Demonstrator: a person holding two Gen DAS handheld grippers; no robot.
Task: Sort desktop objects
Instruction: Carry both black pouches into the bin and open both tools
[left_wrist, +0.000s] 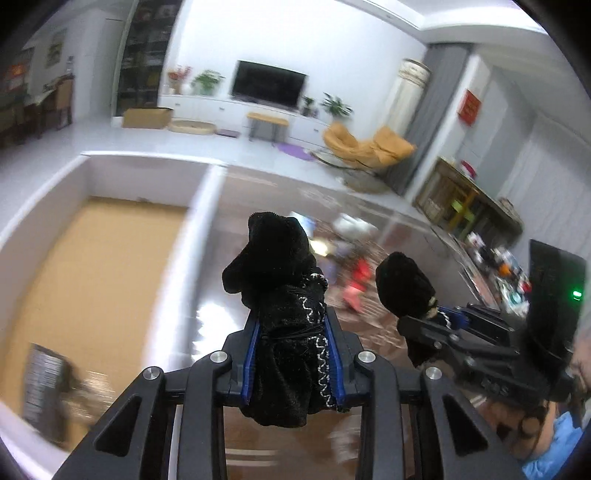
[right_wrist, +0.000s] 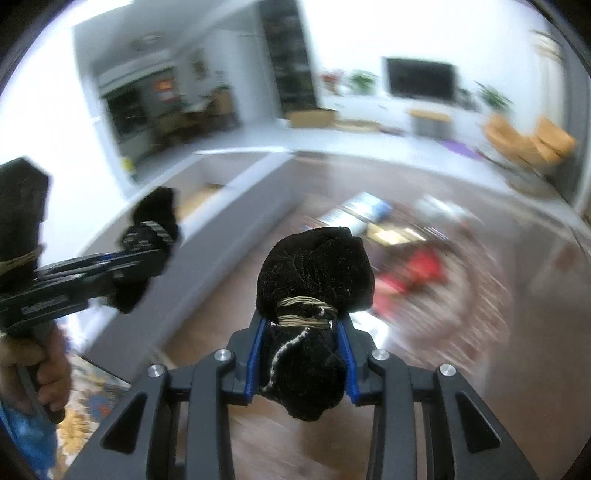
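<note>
My left gripper (left_wrist: 275, 243) is shut, its fingers wrapped in black cloth, and holds nothing I can see. It hangs above the glossy brown table (left_wrist: 258, 199), just right of a white open-topped box (left_wrist: 207, 192) with a tan floor. My right gripper (left_wrist: 402, 273) shows beside it, also shut and cloth-wrapped. In the right wrist view my right gripper (right_wrist: 314, 254) is shut over the table (right_wrist: 535, 258), with the left gripper (right_wrist: 157, 214) to its left. A blurred heap of small desktop objects, one of them red (right_wrist: 421, 269), lies ahead; the red object also shows in the left wrist view (left_wrist: 358, 277).
A dark patterned object (left_wrist: 44, 384) lies in the box's near corner. The white box wall (right_wrist: 221, 236) runs along the table's left side. A book or card with blue print (right_wrist: 365, 206) lies behind the heap. Beyond are a TV wall and yellow chairs (left_wrist: 365, 147).
</note>
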